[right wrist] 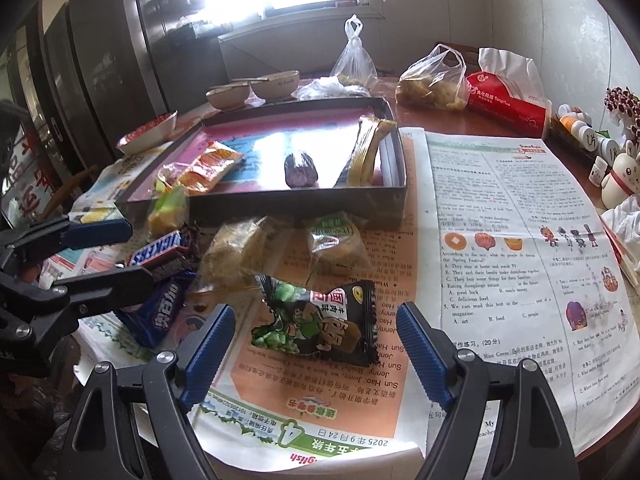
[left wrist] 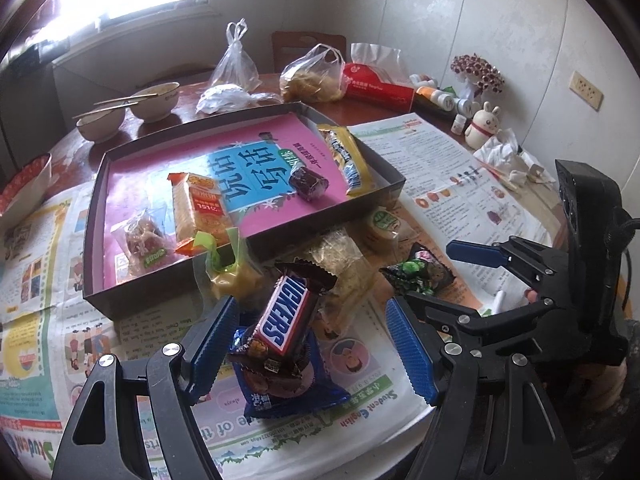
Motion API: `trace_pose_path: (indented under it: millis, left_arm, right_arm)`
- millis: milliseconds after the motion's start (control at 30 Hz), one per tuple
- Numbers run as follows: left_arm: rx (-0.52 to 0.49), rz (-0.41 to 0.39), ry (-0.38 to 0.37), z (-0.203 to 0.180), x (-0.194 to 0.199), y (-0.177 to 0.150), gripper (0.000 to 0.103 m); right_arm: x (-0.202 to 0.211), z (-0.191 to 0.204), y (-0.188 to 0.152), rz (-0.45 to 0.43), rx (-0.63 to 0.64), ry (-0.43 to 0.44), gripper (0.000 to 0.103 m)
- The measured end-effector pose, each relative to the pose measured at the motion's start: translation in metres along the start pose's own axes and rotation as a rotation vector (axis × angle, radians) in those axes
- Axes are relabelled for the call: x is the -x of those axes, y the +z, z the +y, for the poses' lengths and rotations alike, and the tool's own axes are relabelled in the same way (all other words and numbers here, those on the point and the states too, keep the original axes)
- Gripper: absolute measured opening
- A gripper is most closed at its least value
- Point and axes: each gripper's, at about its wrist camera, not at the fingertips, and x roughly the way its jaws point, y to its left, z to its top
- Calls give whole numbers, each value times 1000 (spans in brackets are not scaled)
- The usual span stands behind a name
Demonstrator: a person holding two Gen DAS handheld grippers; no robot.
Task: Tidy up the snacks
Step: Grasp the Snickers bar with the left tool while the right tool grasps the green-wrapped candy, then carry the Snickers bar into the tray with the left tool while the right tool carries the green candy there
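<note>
A dark shallow box [left wrist: 120,280] with a pink lining holds an orange cracker pack [left wrist: 200,208], a purple candy [left wrist: 308,184], a yellow bar [left wrist: 346,158] and a clear wrapped sweet [left wrist: 142,240]. My left gripper [left wrist: 308,344] is open around a Snickers bar [left wrist: 286,316] lying on a blue wrapped snack [left wrist: 288,392]. My right gripper [right wrist: 316,344] is open around a black and green packet [right wrist: 320,328]. Loose snacks lie before the box: a yellow-green candy [right wrist: 168,216], a clear pastry pack [right wrist: 240,256] and a green-labelled pack [right wrist: 334,244].
Newspaper [right wrist: 520,240] covers the round table. Behind the box stand bowls with chopsticks [left wrist: 156,100], plastic bags [left wrist: 312,76], a red tissue pack [left wrist: 380,88], small bottles [left wrist: 448,100] and a rabbit figure [left wrist: 482,124]. A red bowl [right wrist: 148,132] sits left.
</note>
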Motion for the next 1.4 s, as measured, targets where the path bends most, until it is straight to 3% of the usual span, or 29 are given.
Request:
trace_pose_path:
  millis: [267, 467, 767, 967, 1233, 1400]
  left_arm:
    - [-3, 25, 8, -1, -11, 1, 77]
    - [9, 59, 12, 1, -24, 0, 70]
    - [11, 76, 18, 2, -31, 0, 68]
    - [21, 85, 42, 6, -34, -1, 58]
    - [42, 78, 46, 15, -31, -3, 30]
    - [60, 56, 45, 18, -23, -2, 29]
  right_arm:
    - [-10, -2, -2, 3, 2, -51, 82]
    - [-13, 0, -4, 4, 18, -69, 82]
    - [-13, 11, -7, -10, 79, -92, 65]
    - [-9, 14, -8, -24, 86, -75, 56]
    - [-3, 8, -6, -34, 52, -37, 53]
    - [6, 5, -3, -64, 31, -19, 53]
